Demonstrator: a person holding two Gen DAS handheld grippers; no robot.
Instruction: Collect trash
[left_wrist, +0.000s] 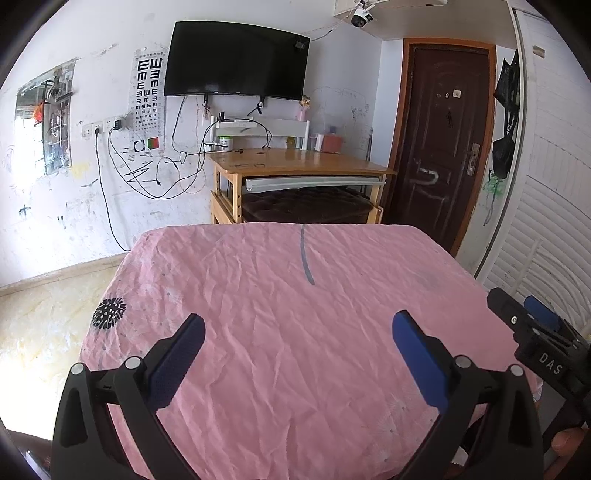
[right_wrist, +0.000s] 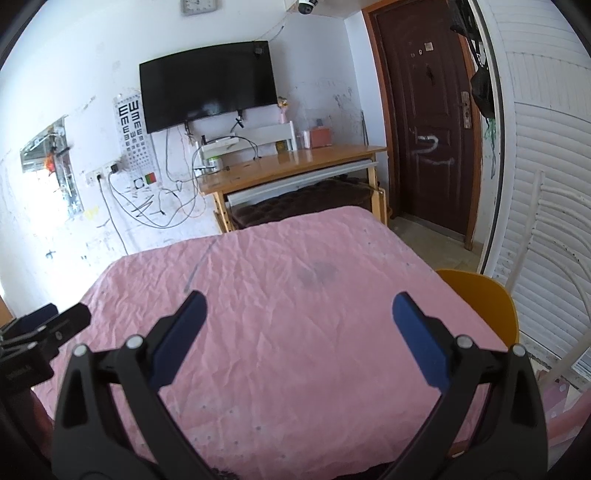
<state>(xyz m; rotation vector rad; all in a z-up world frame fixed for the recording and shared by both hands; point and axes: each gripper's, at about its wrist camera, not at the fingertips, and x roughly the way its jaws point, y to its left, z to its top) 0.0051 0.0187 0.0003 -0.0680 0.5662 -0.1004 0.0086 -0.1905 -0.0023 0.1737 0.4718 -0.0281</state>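
A table covered with a wrinkled pink cloth (left_wrist: 288, 314) fills the lower half of both views, and I see no trash on the cloth (right_wrist: 280, 306). My left gripper (left_wrist: 297, 325) hovers above the near part of the table, wide open with nothing between its blue pads. My right gripper (right_wrist: 297, 306) hangs likewise over the cloth, open and holding nothing. The right gripper also shows at the right edge of the left wrist view (left_wrist: 532, 332), and the left gripper at the left edge of the right wrist view (right_wrist: 40, 336).
A wooden desk (left_wrist: 295, 164) with small items stands against the far wall under a black TV (left_wrist: 236, 61). A dark brown door (left_wrist: 439, 147) is at the back right. A yellow chair (right_wrist: 480, 302) sits by the table's right side. Cables hang on the wall.
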